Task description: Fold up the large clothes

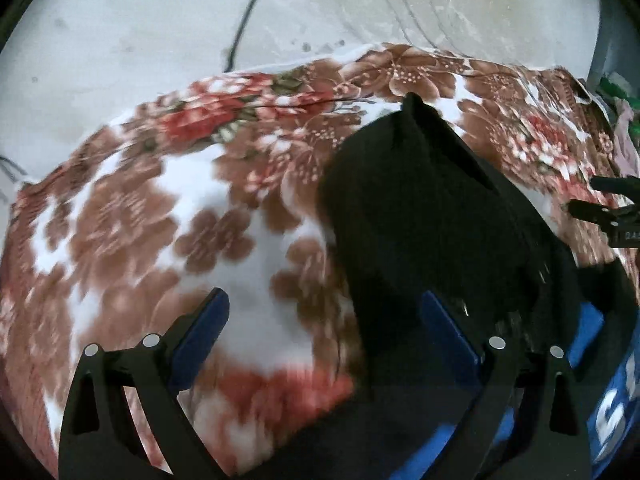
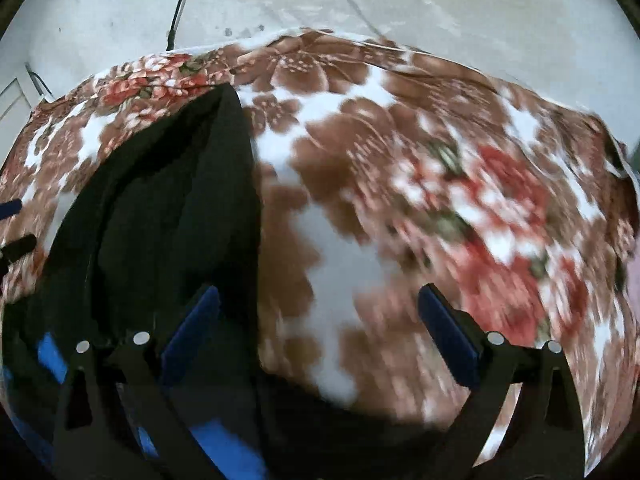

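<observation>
floral blanket (image 1: 168, 208) | concrete floor (image 1: 120, 20) | black garment (image 1: 420, 208), blurred, seemingly flat

On the blue part of the garment (image 1: 616, 408) at the lower right of my left wrist view I see large white characters, cut by the frame edge; the clearest looks like a "5" or an "S", and I cannot tell which; on my right gripper (image 1: 600, 196), at the right edge of that view, small pale digits stand on the black body, perhaps "04", too small to be sure; my right wrist view shows no text.
</observation>
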`<action>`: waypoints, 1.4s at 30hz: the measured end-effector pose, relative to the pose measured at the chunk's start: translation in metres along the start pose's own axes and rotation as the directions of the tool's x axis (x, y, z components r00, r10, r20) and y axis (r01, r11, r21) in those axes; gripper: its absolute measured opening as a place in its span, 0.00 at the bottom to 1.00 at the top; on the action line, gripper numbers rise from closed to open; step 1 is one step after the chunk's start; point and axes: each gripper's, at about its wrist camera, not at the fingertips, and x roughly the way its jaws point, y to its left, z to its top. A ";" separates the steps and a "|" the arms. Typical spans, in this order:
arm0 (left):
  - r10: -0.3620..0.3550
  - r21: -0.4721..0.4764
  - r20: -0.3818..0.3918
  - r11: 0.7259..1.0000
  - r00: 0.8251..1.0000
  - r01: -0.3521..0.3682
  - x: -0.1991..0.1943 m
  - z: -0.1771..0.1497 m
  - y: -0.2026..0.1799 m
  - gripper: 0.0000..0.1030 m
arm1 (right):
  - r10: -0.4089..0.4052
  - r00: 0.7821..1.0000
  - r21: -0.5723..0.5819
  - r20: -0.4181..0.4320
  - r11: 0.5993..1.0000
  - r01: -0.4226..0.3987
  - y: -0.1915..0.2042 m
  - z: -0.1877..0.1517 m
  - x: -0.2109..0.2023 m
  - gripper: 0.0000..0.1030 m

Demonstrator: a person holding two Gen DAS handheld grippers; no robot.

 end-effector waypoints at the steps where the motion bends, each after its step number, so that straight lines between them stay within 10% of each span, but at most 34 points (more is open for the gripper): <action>1: -0.024 -0.012 -0.001 1.000 1.000 0.024 0.009 0.010 0.004 0.92 | 0.029 1.000 0.003 -0.003 1.000 -0.029 0.004 0.014 0.012 0.95; 7: -0.110 -0.019 -0.045 0.994 0.993 0.110 0.079 0.049 0.002 0.78 | 0.062 0.995 -0.044 -0.080 0.997 -0.065 0.032 0.041 0.086 0.88; 9: -0.148 0.049 -0.094 0.987 0.985 0.153 0.097 0.044 -0.012 0.05 | 0.073 0.993 -0.089 -0.089 0.993 -0.081 0.042 0.036 0.098 0.68; 13: -0.135 0.086 -0.008 0.987 0.991 0.135 0.089 0.037 -0.025 0.04 | 0.050 0.999 -0.159 0.008 0.986 -0.048 0.058 0.026 0.080 0.18; 15: -0.140 0.111 0.070 0.985 0.988 0.131 0.062 0.036 -0.030 0.04 | 0.037 0.996 -0.178 0.079 0.984 -0.022 0.064 0.023 0.058 0.11; 32: -0.119 0.188 0.299 0.980 0.947 0.064 -0.153 -0.052 -0.061 0.05 | 0.077 0.959 -0.182 0.272 0.983 -0.027 0.089 -0.078 -0.167 0.09; 42: -0.119 0.182 0.226 0.980 0.967 0.078 -0.179 -0.159 -0.100 0.07 | 0.111 0.983 -0.111 0.144 0.989 -0.096 0.067 -0.190 -0.192 0.11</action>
